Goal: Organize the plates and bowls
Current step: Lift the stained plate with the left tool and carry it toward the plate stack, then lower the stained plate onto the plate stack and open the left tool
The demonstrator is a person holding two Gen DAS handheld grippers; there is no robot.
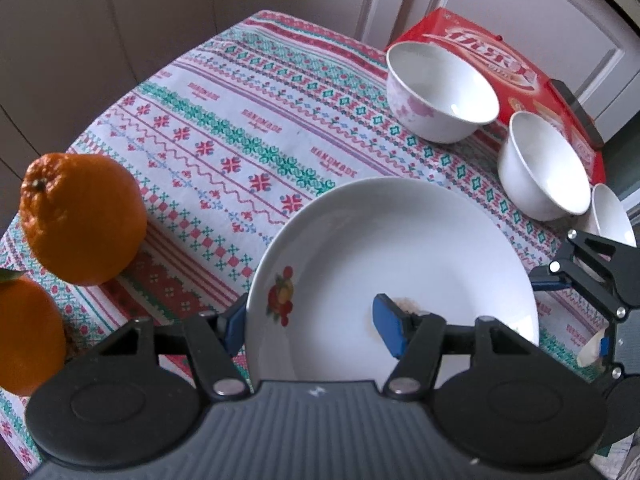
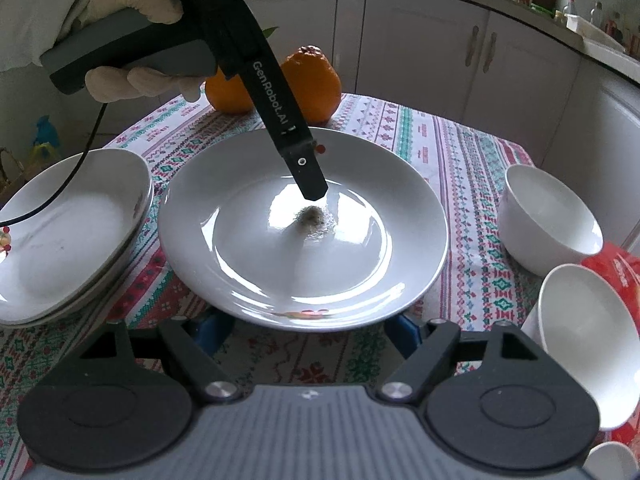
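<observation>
the plate sits mid-table on the cloth; left gripper straddles its near rim, one blue pad outside the rim, the other over the plate's well, jaws spread w/ the rim between, not yet pinched as far as i can tell; right gripper is at the plate's opposite rim, jaws spread wide, blue pads low beside/under the edge, holding nothing

step in hand, prob: grab the plate and move it onto the stack just left of the plate in the right view; to do it well: close the left pads squarely on the rim, not on the sloped well, since glazed china slips; lift level so the crumb patch at the plate's centre doesn't slide; keep clear of the oranges beyond the plate's left side; lower gently, china on china chips

bowls: three right of the plate by the red box, nearest one tilted on its side, so it may roll if bumped

views: only the right view shows the stack, the gloved hand on the left gripper's handle and its finger tip over the plate's centre; only the left view shows the fruit decal and the flowered bowl
</observation>
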